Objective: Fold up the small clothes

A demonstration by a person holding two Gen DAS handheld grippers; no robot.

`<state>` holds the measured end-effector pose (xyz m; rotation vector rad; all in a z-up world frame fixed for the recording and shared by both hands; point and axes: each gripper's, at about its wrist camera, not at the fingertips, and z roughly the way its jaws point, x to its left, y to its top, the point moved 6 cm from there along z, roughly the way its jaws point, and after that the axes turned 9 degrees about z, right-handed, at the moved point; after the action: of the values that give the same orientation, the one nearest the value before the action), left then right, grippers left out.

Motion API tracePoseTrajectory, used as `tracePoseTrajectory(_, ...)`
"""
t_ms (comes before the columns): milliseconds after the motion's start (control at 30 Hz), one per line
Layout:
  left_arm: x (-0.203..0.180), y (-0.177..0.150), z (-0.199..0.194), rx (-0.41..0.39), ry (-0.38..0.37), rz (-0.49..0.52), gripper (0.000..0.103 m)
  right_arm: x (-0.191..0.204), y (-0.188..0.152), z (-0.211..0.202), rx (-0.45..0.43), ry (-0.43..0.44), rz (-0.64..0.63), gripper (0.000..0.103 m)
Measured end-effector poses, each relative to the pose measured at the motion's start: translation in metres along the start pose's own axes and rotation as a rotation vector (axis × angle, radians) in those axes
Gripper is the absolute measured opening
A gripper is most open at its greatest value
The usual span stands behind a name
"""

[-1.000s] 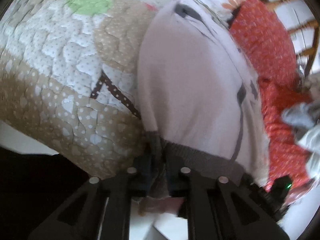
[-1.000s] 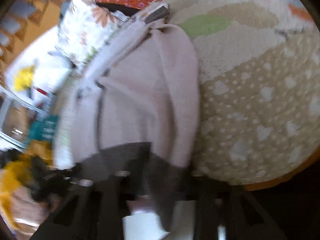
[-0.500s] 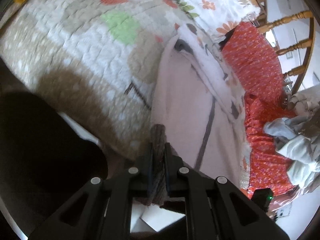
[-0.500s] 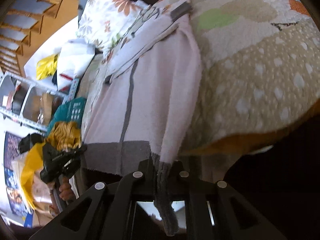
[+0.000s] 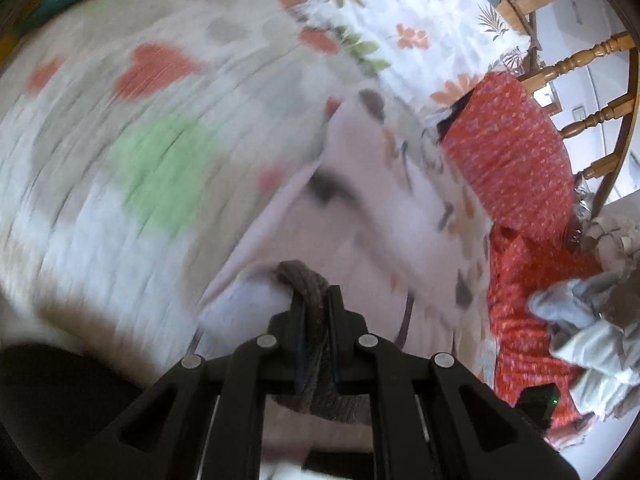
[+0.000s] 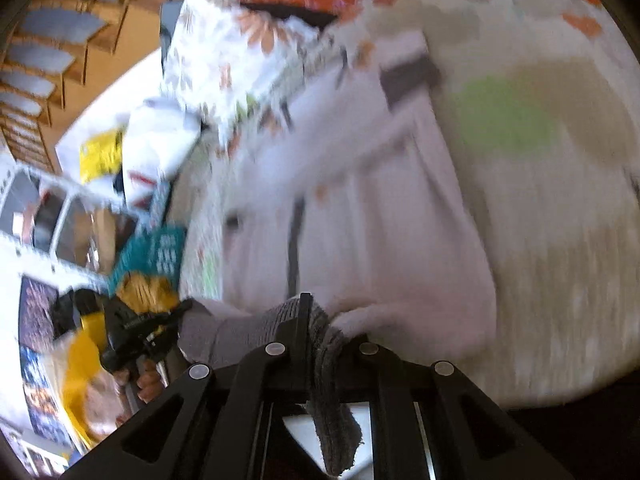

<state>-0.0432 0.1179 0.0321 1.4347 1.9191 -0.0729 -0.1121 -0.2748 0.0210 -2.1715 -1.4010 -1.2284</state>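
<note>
A pale pink small garment (image 5: 384,216) with a grey ribbed hem lies stretched over a patchwork quilt (image 5: 120,128). My left gripper (image 5: 316,300) is shut on one corner of the grey hem (image 5: 308,280), lifted above the quilt. In the right wrist view the same garment (image 6: 380,216) runs away from me, a dark grey stripe down it. My right gripper (image 6: 316,312) is shut on the other hem corner (image 6: 280,316), and a grey end hangs down between the fingers. The left gripper (image 6: 140,332) and a hand show at the lower left of that view.
A flowered pillow (image 5: 420,28) and a red patterned cloth (image 5: 516,168) lie at the garment's far end, by a wooden chair back (image 5: 592,80). Grey crumpled clothes (image 5: 588,324) sit at the right. Shelves (image 6: 60,216) and a teal basket (image 6: 160,248) stand off the bed's edge.
Both grippers have risen and moved forward over the quilt, carrying the grey hem with them. The hem edge has come off the bed's edge and the garment's near end bulges upward.
</note>
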Motion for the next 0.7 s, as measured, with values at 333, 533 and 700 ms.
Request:
tracePoseTrajectory(333,-0.029,0.108,0.109,0.039,0.042,0.003,0.009,-0.024,0.143,0.07,-0.049,0.062,0.292,0.008)
tracePoseTrajectory(533,-0.031,0.144,0.143,0.055,0.053,-0.019,0.01,-0.035,0.189,0.094,-0.063,0.098,0.373,0.009)
tracePoseTrajectory(700,-0.01,0.171,0.168,0.061,-0.008,-0.182,0.018,-0.05,0.216,0.116,-0.05,0.127,0.46,0.017)
